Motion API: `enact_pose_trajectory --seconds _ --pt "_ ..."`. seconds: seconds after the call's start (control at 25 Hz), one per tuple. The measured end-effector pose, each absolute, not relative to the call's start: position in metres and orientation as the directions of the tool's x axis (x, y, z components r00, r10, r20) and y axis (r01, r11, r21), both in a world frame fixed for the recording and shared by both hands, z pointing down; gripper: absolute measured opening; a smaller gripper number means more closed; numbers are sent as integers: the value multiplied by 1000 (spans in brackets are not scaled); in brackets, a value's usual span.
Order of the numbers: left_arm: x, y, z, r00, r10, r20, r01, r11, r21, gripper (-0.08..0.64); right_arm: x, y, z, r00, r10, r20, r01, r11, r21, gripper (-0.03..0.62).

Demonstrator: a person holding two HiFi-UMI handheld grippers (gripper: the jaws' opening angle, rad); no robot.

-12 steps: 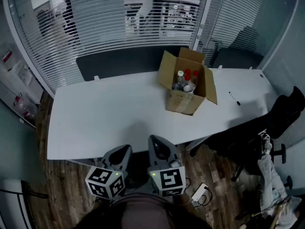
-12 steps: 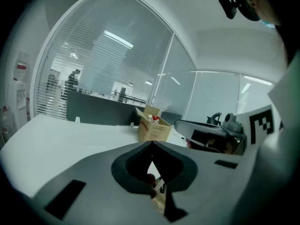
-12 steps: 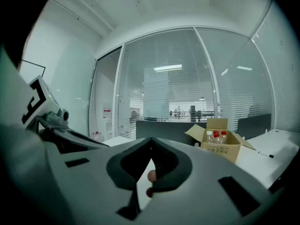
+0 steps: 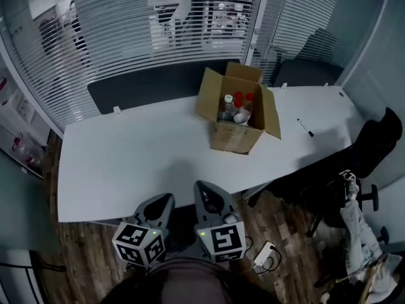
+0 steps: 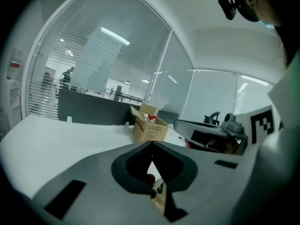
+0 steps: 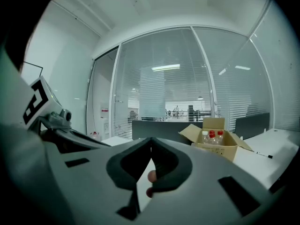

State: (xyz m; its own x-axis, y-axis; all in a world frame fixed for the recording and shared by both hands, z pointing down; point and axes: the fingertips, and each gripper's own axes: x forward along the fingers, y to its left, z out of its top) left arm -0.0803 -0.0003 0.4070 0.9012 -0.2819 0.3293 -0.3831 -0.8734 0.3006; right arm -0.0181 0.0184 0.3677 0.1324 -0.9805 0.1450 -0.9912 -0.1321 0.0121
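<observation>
White table [image 4: 126, 160] has the box [image 4: 231, 138] of bottles [image 4: 236, 108] untouched; we've got left gripper [image 4: 166, 199] and right gripper [image 4: 205, 189] clenched empty, well short of it.

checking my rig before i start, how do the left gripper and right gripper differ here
The left gripper is turned, so its marker cube shows two faces in the head view. The right gripper shows mainly one cube face, squarely. The left gripper's tips sit further back, while the right gripper's reach closer to the table edge. Shared: both have jaws together, holding nothing.
</observation>
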Motion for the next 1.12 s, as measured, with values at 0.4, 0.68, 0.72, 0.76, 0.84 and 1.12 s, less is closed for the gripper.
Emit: enact_pose_trajectory --seconds 0.4,0.68,0.72,0.76,0.84,1.12 --pt "-14 -21 406 898 -269 349 -378 -877 297 9 45 4 361 127 -981 149 -992 -126 14 23" --pt "40 -34 407 891 -282 356 -391 -876 284 9 107 -4 359 153 -978 141 -988 -149 36 23" --pt "48 -36 407 890 -285 357 -394 -875 282 9 116 -6 358 153 -978 141 -988 -149 41 23" --pt "56 -38 407 888 -289 358 -398 -874 280 9 126 -7 358 153 -978 142 -988 -149 42 23" --pt "73 -41 408 884 -298 362 -407 -870 278 9 144 -8 359 151 -977 150 -988 -147 37 23" --pt "121 -46 409 874 -320 366 -430 -859 276 9 197 -11 363 142 -975 173 -990 -139 28 23"
